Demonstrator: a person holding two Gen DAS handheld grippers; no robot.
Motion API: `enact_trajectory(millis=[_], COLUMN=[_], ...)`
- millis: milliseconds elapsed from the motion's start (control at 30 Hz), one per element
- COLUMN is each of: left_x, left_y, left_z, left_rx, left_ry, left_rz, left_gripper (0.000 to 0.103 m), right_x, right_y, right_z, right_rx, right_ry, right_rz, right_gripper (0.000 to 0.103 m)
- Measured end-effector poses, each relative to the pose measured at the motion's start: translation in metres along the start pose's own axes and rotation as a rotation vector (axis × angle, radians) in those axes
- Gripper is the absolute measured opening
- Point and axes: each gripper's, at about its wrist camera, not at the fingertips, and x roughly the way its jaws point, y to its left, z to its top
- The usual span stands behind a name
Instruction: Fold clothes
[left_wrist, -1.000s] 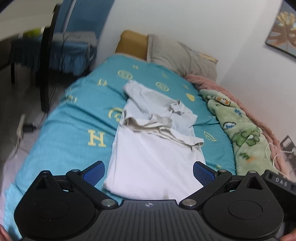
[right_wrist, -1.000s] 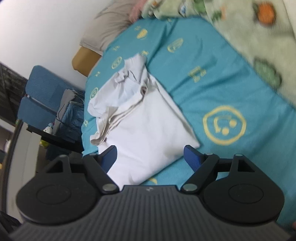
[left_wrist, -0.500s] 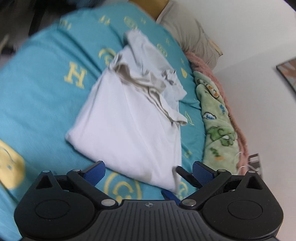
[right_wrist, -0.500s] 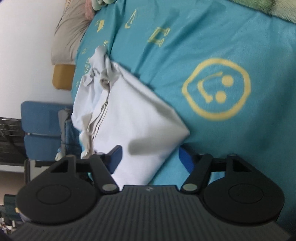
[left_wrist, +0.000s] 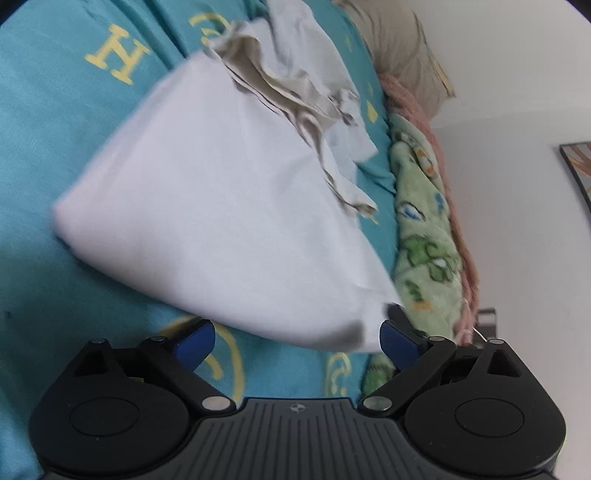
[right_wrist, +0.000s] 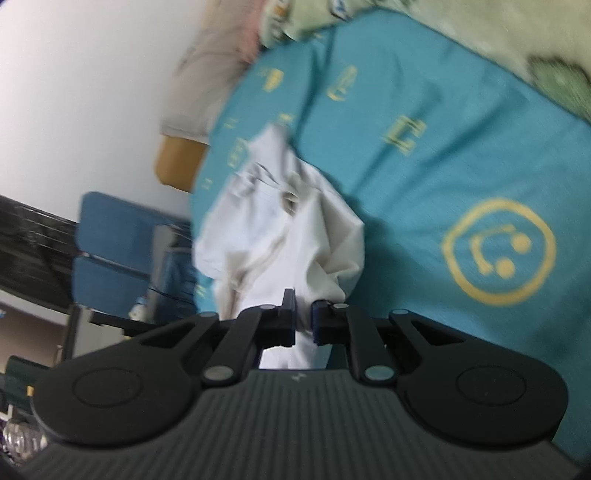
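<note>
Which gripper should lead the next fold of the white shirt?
The right. The right gripper is already shut on the white shirt's near edge and can carry it over. The left gripper is open, its fingers straddling the other corner, which it must still grasp.

Bed (left_wrist: 44, 155) with teal sheet, yellow letters and smiley prints. White garment (left_wrist: 221, 206) lies on it, partly folded, rumpled at far end. Green cartoon blanket (left_wrist: 424, 229) along wall side. Beige pillow (left_wrist: 399, 51) at head.
</note>
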Motion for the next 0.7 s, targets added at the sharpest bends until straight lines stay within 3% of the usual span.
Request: enact_trajectory(millis=[100,167,333,500,567,700], left_x=[-0.012,-0.021,-0.036,-0.045,-0.055,-0.073], left_y=[0.001,0.006,0.017,0.016,0.013,0.004], left_z=[0.004,0.007,0.017,0.023,0.024,0.014], left_rx=[0.022,-0.017,-0.104,-0.088,-0.042,0.007], left_ry=[-0.099,-0.16,-0.236,-0.308,-0.382,-0.443], left_rz=[0.124,0.137,0.108,0.073,0.066,0.04], left_gripper=[0.093,0.089,0.063,0.016,0.011,0.008], right_x=[-0.003,-0.004,-0.001,-0.003,-0.004,-0.011], right_y=[0.004,0.007,0.007,0.006,0.009,0.021], right_z=[0.004,0.005,0.004,0.002,0.001,-0.006], right_rx=[-0.025,-0.055,-0.051,-0.073,-0.1,-0.181], right_ry=[-0.029,-0.043,-0.043,-0.052,-0.058,-0.09], right_rz=[-0.003,-0.015,-0.015,-0.029,-0.045,-0.047], right_gripper=[0.01,0.01,0.01,0.01,0.01,0.01])
